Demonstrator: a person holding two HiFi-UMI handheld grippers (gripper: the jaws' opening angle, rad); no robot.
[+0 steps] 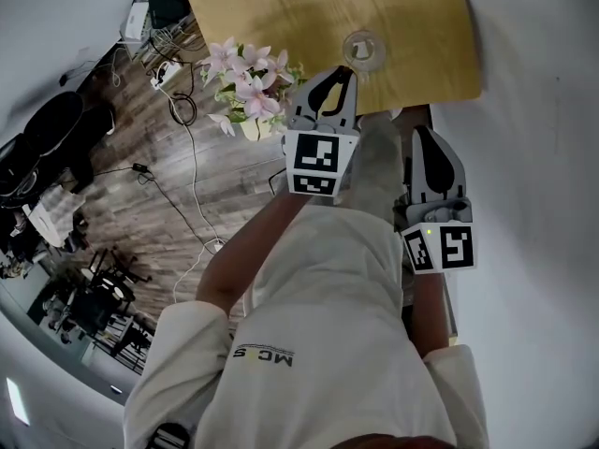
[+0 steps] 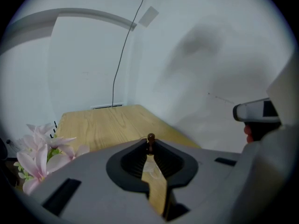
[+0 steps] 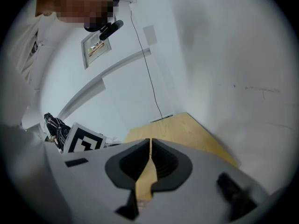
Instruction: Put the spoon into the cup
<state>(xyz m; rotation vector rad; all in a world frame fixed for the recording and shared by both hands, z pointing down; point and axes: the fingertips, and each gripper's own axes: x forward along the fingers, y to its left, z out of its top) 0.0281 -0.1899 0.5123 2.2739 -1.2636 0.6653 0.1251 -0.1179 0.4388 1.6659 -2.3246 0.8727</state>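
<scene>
Clamps spoon (image 2: 150,139) in left hand-held gripper (image 1: 341,75), knobbed end past jaw tips, aimed at cup (image 1: 362,48) at twelve o'clock on bench (image 1: 281,7), apparently for insertion. Holds right hand-held gripper (image 1: 426,135) shut, empty, at four o'clock, clear of approach.

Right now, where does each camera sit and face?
Head view: on the person's head, looking steeply down at table, cup, flowers; shows torso, left gripper, right gripper.
Left gripper view: on that gripper, along its jaws shut on the spoon, toward the wall.
Right gripper view: on that gripper, along its shut jaws; shows the person's sleeve.
Shared: all three see the table.
</scene>
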